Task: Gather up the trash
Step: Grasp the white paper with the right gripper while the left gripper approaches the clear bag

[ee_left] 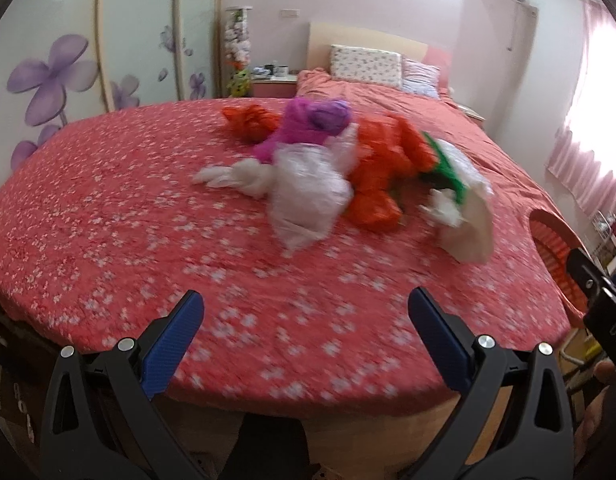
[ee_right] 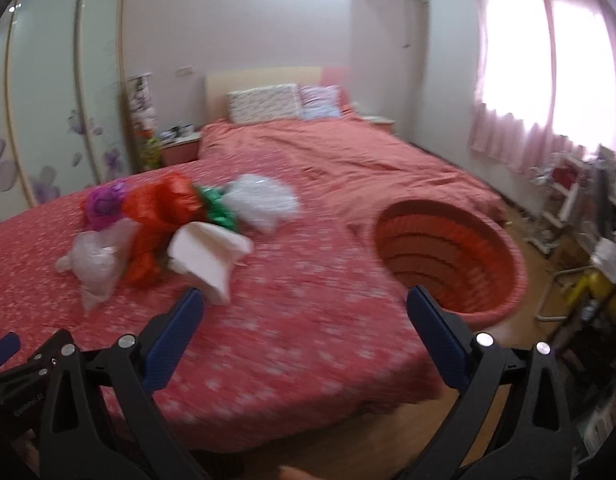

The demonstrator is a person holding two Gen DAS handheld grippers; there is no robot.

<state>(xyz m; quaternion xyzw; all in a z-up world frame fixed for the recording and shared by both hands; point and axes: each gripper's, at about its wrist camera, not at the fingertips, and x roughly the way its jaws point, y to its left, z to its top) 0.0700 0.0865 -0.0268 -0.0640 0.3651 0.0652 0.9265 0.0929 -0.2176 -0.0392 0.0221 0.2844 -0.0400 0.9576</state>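
A heap of crumpled trash lies on the red flowered bedspread (ee_left: 108, 220): a clear plastic bag (ee_left: 308, 196), an orange bag (ee_left: 383, 168), a purple bag (ee_left: 308, 124), a green scrap (ee_left: 447, 164) and a beige paper bag (ee_left: 471, 228). The heap also shows in the right wrist view, with the beige paper bag (ee_right: 206, 260) nearest. An orange ribbed basket (ee_right: 447, 256) stands at the bed's right side. My left gripper (ee_left: 306, 312) is open and empty over the bed's near edge. My right gripper (ee_right: 306, 312) is open and empty, between the paper bag and the basket.
Pillows (ee_right: 264, 102) and a headboard lie at the far end of the bed. A wardrobe with purple flowers (ee_left: 52, 68) lines the left wall. A nightstand (ee_left: 274, 84) stands beside the bed. Shelves and clutter (ee_right: 579, 216) stand under the pink-curtained window at right.
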